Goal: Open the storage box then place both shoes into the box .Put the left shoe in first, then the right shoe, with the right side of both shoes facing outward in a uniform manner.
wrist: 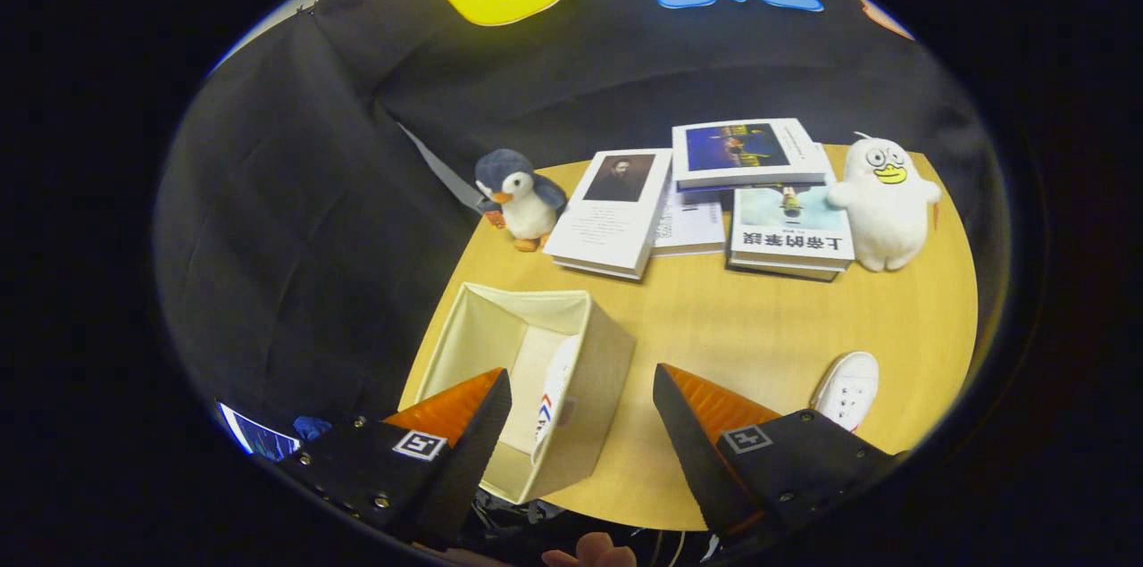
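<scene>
Even, fairly bright overhead light falls on the wooden table point(759, 326), with soft short shadows beneath the books point(616, 210) and beside the open storage box point(527, 388), while fisheye bending curves the table's edge and the spread gripper point(580, 420) fingers look slightly soft.

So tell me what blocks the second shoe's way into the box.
Nothing visible: bare table lies between the shoe and the open box, which already holds one shoe. The fingers are open and empty.

Two shoes point(555, 388) point(848, 388), one box point(571, 371), four books point(616, 210), two plush toys point(522, 196)
</scene>
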A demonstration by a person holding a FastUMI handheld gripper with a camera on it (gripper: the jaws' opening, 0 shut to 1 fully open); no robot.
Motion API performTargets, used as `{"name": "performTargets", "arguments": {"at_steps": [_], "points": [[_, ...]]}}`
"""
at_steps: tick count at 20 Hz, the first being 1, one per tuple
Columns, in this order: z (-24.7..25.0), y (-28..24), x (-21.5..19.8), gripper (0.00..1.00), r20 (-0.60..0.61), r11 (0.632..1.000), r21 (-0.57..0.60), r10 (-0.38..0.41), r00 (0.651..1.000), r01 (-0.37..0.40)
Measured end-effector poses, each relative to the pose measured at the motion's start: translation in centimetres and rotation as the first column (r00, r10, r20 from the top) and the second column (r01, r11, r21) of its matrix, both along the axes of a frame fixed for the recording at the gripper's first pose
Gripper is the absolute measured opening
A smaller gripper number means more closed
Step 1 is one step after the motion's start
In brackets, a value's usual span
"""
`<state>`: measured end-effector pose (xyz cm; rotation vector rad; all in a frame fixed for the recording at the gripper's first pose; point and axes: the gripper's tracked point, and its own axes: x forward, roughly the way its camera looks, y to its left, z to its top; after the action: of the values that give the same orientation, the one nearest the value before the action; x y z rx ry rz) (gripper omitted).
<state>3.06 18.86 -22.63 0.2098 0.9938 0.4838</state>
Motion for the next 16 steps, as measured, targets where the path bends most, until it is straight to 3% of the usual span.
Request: {"name": "performTargets", "arguments": {"at_steps": [5,10,16], "points": [[-1.9,-9.4,-0.3,0.96,-0.012,0.988,-0.059,-0.14,0.99,0.139],[-4.5,-18.2,-1.3,0.96,-0.053,0.953,-0.129,-0.281,0.958,0.273],[-10.4,-24.3,-4.8,0.94,-0.156,0.925,-0.239,-0.336,0.929,0.295]]}}
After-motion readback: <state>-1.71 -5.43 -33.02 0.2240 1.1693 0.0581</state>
